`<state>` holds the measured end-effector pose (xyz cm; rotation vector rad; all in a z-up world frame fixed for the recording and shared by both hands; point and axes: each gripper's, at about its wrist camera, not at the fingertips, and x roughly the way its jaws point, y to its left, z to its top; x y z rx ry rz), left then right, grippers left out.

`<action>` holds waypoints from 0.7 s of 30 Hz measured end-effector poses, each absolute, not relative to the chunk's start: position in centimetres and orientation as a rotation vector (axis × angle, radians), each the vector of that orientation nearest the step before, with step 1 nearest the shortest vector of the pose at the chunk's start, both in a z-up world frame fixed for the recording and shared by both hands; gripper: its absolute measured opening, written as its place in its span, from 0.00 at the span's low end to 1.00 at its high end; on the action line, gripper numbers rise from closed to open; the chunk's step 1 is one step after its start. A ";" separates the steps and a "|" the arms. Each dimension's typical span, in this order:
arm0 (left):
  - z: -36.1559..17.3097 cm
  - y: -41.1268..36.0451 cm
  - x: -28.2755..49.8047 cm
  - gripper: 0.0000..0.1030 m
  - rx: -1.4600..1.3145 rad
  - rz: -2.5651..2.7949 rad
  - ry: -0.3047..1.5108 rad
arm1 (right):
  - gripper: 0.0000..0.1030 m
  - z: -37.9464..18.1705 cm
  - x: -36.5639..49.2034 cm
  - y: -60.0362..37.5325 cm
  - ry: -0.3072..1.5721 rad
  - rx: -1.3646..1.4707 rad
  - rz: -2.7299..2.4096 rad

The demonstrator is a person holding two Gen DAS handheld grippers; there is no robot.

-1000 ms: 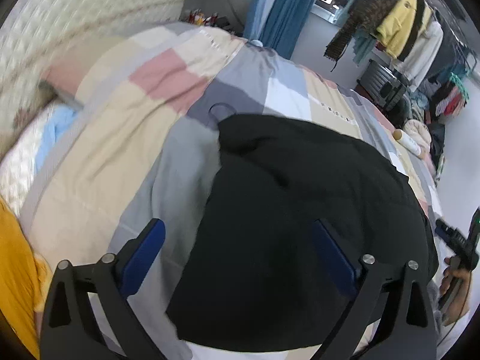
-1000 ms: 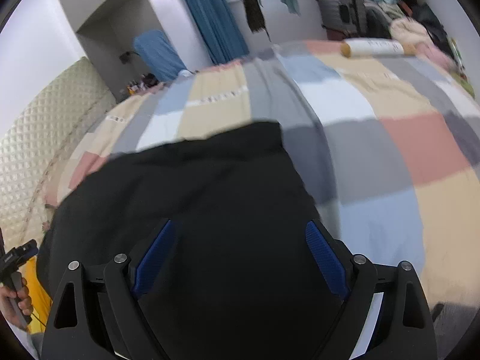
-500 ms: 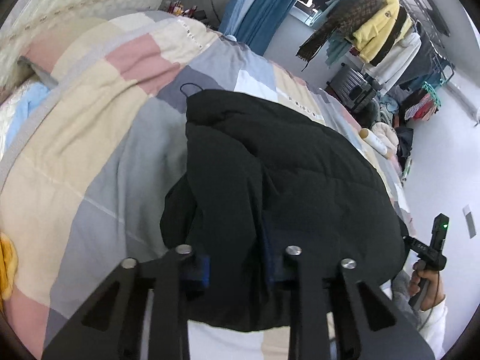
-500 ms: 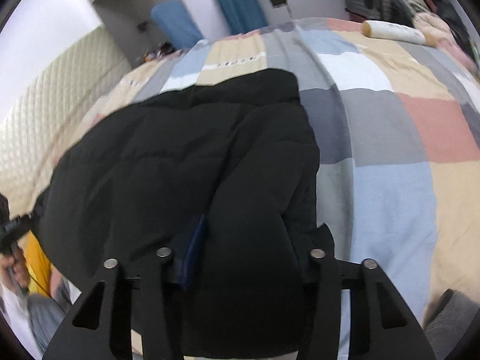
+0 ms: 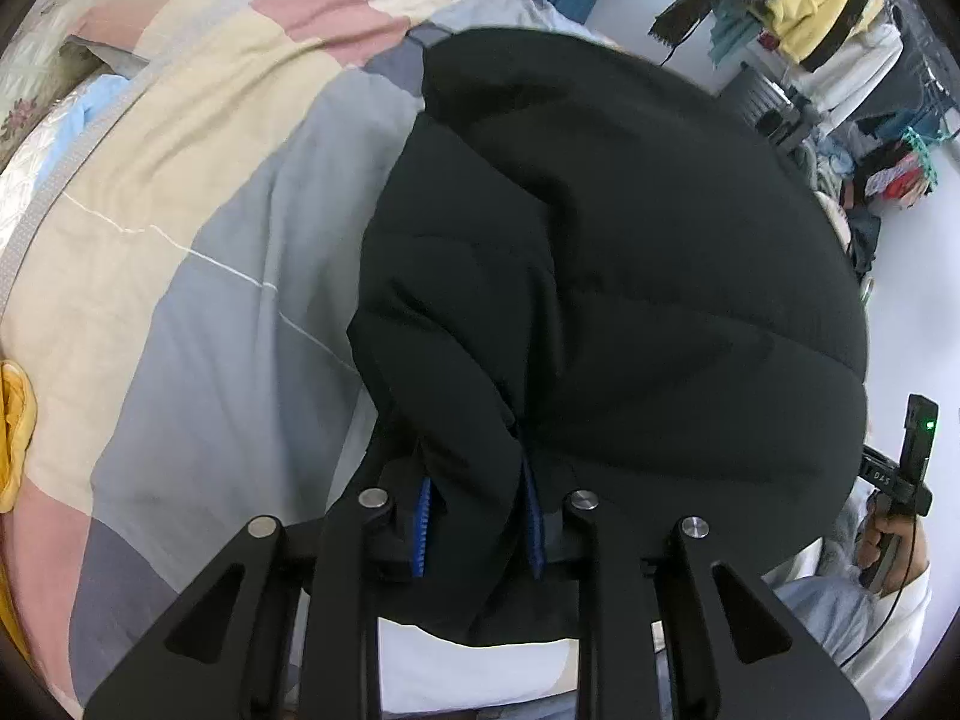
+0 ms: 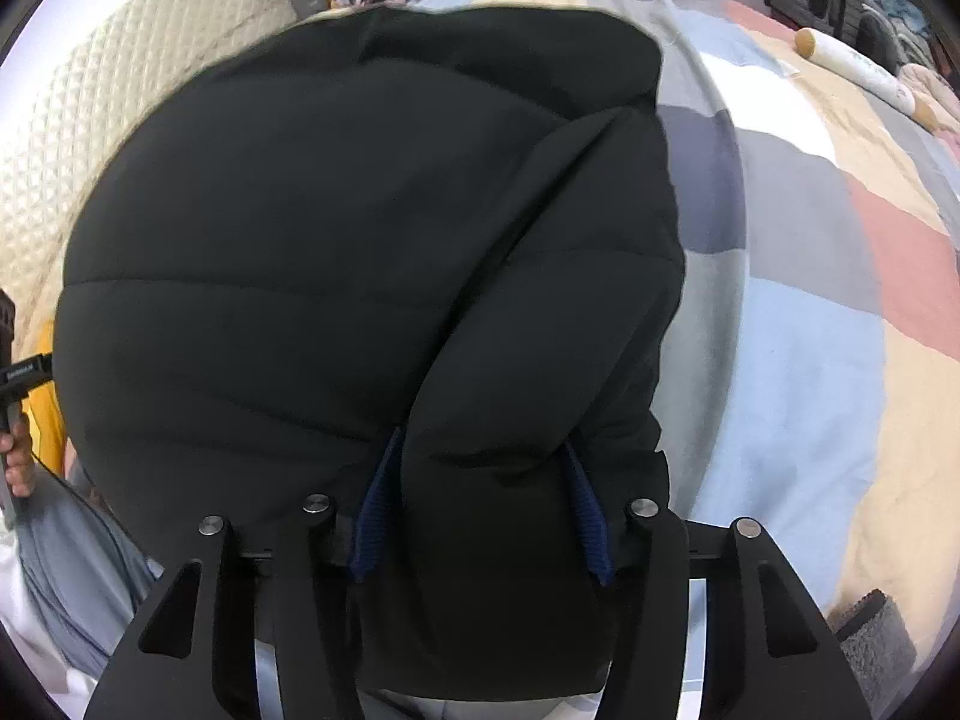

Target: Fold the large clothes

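A large black puffer jacket (image 5: 630, 270) lies on a patchwork quilt (image 5: 210, 240) spread over a bed. My left gripper (image 5: 477, 516) is shut on a bunched fold at the jacket's near left edge, with fabric pinched between the blue pads. In the right wrist view the same jacket (image 6: 330, 240) fills the frame. My right gripper (image 6: 480, 510) grips a thick fold at its near right edge. Its jaws are opening slightly, with the padding still pressed between the pads (image 6: 375, 516).
The quilt (image 6: 810, 330) stretches away on both sides of the jacket. A padded headboard (image 6: 150, 60) stands on the left. A roll pillow (image 6: 858, 69) lies far right. A clothes rack (image 5: 810, 18) and a yellow cloth (image 5: 15, 432) sit beyond the bed. A hand (image 5: 882, 534) holds the other gripper.
Both grippers stood wide open above the jacket's near edge. They came down and their jaws closed on folds of the jacket, which now bunches up between the pads.
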<state>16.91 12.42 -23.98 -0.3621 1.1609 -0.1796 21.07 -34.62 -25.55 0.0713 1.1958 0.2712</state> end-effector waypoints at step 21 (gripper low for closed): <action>-11.3 10.3 13.3 0.86 -0.159 -0.111 0.833 | 0.99 -9.0 15.8 -36.4 0.836 0.203 0.168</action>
